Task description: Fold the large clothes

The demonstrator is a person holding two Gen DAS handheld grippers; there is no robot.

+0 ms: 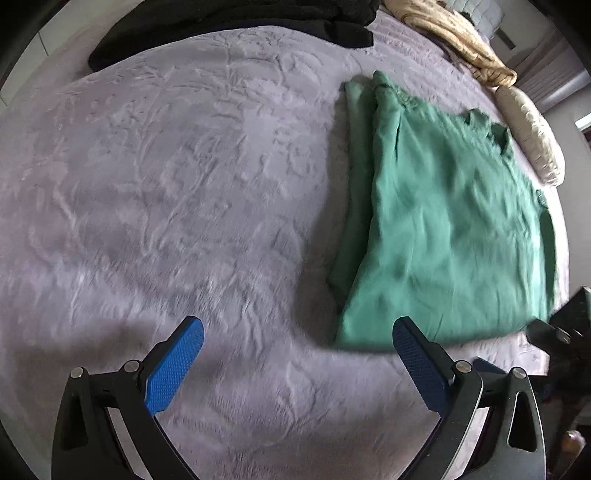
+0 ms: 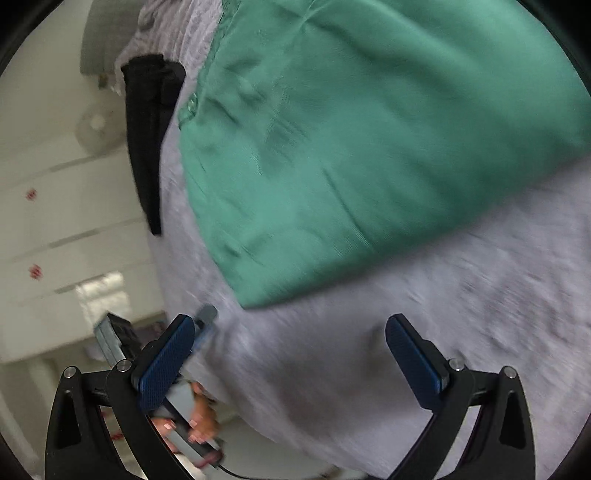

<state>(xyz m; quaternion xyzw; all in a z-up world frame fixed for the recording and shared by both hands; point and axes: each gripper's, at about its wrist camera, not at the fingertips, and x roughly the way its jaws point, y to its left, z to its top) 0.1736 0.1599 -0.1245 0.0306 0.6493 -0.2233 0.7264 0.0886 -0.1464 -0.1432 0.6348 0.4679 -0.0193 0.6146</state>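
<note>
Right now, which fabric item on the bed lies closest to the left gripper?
The green garment, folded flat right beside the left gripper. The black clothes and beige blanket lie at the bed's far edge.

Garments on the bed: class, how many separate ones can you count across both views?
2. A green garment, folded, lies on the bedspread ahead of the open grippers. A black garment lies at the far edge. The beige bundle may hide others.
</note>
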